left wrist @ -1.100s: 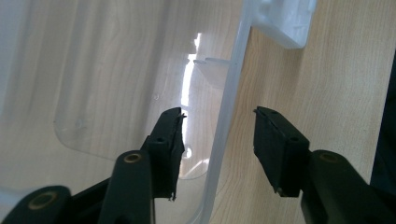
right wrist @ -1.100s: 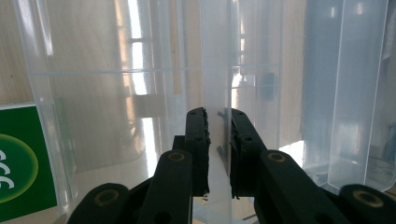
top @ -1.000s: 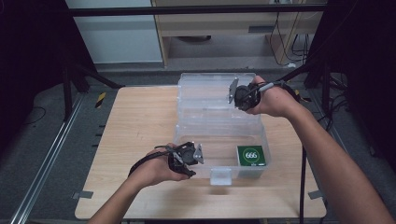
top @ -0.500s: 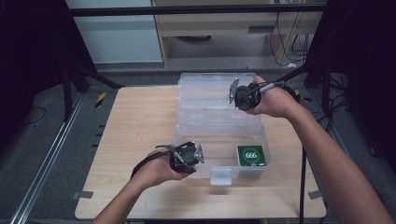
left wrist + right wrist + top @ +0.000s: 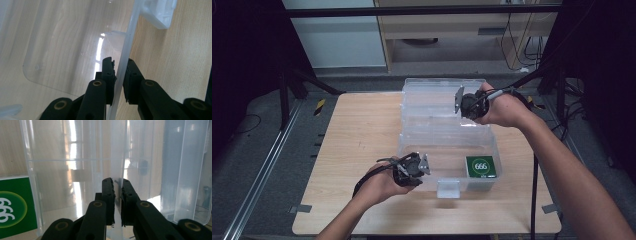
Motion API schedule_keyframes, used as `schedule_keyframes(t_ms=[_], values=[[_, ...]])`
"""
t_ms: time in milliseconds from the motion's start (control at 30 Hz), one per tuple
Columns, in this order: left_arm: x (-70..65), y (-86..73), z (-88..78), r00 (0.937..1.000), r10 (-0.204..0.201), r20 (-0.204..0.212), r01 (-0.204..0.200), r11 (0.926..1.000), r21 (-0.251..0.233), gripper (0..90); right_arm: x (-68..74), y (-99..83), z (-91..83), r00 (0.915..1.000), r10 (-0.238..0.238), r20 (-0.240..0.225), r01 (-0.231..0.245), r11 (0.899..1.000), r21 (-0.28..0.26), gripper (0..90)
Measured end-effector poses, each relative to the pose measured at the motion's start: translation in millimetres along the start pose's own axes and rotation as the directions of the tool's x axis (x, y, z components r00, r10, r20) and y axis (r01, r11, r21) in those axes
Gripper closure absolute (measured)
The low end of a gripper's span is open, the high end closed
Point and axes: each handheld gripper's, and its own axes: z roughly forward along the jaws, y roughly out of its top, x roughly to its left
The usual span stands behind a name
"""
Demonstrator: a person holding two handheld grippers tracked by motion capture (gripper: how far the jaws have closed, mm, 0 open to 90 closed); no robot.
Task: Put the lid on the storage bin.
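Two grippers pinch the clear plastic box (image 5: pixel 447 150) at table centre: the left gripper (image 5: pixel 119 75) its near-left wall, the right gripper (image 5: pixel 117 192) its far-right edge by the open lid (image 5: pixel 432 97). I judge both should move together and level, so the green packet (image 5: pixel 481 166) inside, near-right, does not slide.

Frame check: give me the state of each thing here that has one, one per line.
Clear plastic box: open, resting on the table.
Lid: raised behind the box.
Green packet: lying flat inside the box, near corner.
Left tool: shut on the box's front wall.
Right tool: shut on the lid's edge.
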Motion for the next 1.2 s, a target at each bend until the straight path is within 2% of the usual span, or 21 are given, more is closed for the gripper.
schedule_keyframes(t_ms=[400, 567, 867, 967, 1200], values=[[-1.2, -0.9, 0.8, 0.9997, -0.026, -0.004, 0.026, 0.9996, -0.014, 80.0, 12.3, 1.6, -13.3, 1.0, -0.009, 0.004, 0.009, 1.0, -0.021, 85.3], [-2.0, -2.0, 1.2, 0.9993, -0.037, -0.007, 0.037, 0.9989, -0.029, 79.8, 26.8, -1.3, -23.7, 0.9995, -0.022, 0.024, 0.023, 0.998, -0.053, 85.1], [-3.4, -2.5, 1.5, 0.9989, -0.047, -0.01, 0.046, 0.9983, -0.035, 78.5, 45.6, -5.7, -33.5, 0.9979, -0.043, 0.049, 0.046, 0.997, -0.06, 84.3], [-3.4, -2.6, 1.6, 0.9986, -0.052, -0.01, 0.051, 0.998, -0.038, 78.4, 44.0, -5.2, -32.2, 0.9981, -0.037, 0.049, 0.04, 0.998, -0.056, 84.0], [-0.7, 0.8, 4.6, 0.9979, -0.062, -0.017, 0.061, 0.9963, -0.06, 79.3, 30.4, -3.3, -23.8, 0.9984, -0.014, 0.054, 0.016, 0.999, -0.043, 83.2]])
